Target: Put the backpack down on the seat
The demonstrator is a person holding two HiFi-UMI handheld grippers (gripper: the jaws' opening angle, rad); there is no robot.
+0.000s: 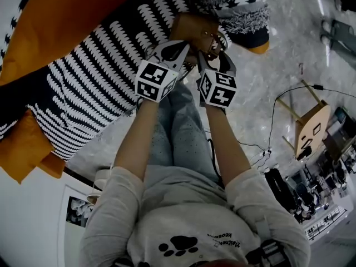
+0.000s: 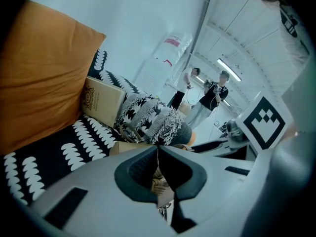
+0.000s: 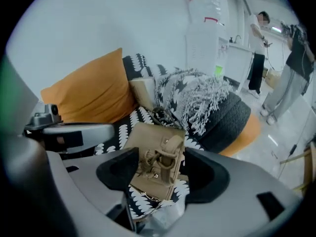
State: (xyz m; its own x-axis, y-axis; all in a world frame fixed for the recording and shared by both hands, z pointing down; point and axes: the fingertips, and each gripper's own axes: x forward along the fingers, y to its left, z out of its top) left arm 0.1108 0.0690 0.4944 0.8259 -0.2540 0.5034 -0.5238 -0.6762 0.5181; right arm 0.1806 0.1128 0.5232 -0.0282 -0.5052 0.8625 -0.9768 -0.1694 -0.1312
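Observation:
A small tan backpack [image 1: 192,29] lies on the black-and-white patterned sofa seat [image 1: 100,77], near its front edge. My left gripper [image 1: 183,52] is at the bag's near left side. In the left gripper view its jaws [image 2: 158,154] meet in a thin line, with a tan knotted strap [image 2: 159,181] showing in the gap behind them. My right gripper [image 1: 216,53] is at the bag's near right side. In the right gripper view it [image 3: 160,169] stands open around the backpack [image 3: 158,162], and its pads are clear of the flap and buckle.
An orange cushion [image 1: 67,15] leans at the seat's back. A fringed black-and-white throw [image 1: 239,4] lies just beyond the bag, and a tan book [image 2: 101,102] rests against the cushion. A wooden stool [image 1: 311,127] and cables [image 1: 272,121] are on the marble floor. Two people [image 2: 212,95] stand far off.

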